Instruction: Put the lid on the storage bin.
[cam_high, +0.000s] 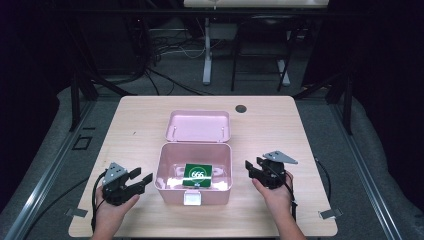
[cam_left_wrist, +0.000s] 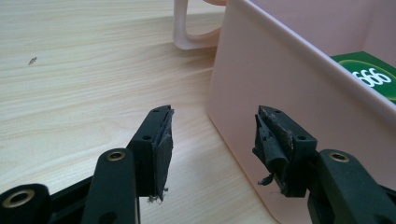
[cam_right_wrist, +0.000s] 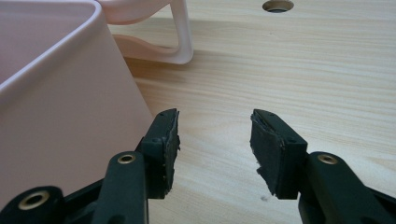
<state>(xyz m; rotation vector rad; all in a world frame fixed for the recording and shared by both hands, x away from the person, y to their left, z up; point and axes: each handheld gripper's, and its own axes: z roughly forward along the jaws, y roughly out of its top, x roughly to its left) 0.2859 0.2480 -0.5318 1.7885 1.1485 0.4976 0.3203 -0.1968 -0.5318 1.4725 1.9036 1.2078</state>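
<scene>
Pink plastic box (cam_high: 194, 187) with its lid open sits on the wooden counter (cam_high: 140, 125), between the left tongs (cam_high: 141, 180) and right tongs (cam_high: 254, 167). Both tongs gape wide, holding nothing. It looks light, stiff and smooth; grip its side walls.

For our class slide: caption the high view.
Open pink box holding a green packet, flanked by open left gripper and right gripper.

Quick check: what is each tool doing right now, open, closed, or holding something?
Left tool: open, holding nothing, beside the pink box.
Right tool: open, holding nothing, on the box's other side.
</scene>
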